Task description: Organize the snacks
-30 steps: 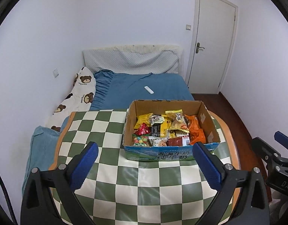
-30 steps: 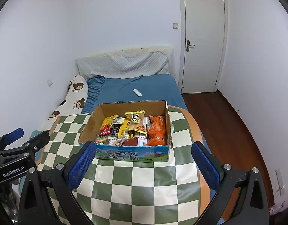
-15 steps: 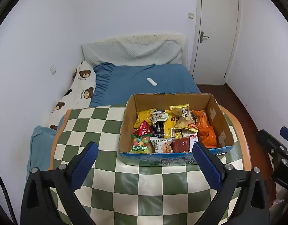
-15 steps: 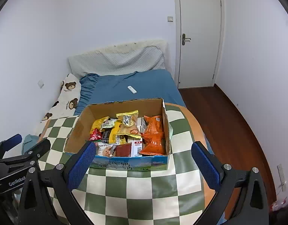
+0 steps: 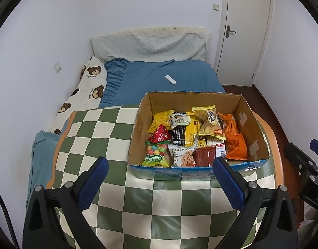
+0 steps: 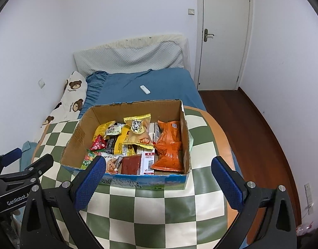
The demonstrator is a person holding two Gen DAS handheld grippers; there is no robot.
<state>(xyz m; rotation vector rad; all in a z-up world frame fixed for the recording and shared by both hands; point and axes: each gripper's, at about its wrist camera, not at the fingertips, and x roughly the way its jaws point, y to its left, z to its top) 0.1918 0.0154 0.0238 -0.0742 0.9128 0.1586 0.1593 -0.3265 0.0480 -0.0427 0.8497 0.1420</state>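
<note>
Both grippers, left (image 5: pixel 159 170) and right (image 6: pixel 158 169), fingers spread wide (holding nothing), risk snagging the cardboard box's (image 5: pixel 136 132) rim near the tabletop's (image 5: pixel 109 128) far edge.

Open cardboard box (image 5: pixel 248 124) — crammed with snack packets (image 5: pixel 192 137) — upright.

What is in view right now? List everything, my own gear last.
box: 1, brown card with blue front, on the table, open top
snacks: many packs, mixed colours, in the box
orange packs: 2 at least, orange, right side of the box
candy bag: 1, green with coloured balls, front left corner of the box
table: 1, green and cream check cloth, under the box
bed: 1, blue sheet, behind the table
remote: 1, white, on the bed
bear pillow: 1, white with brown bears, left of the bed
door: 1, white, shut, back right
left hand-held gripper: blue pads, open, empty
right hand-held gripper: blue pads, open, empty
</note>
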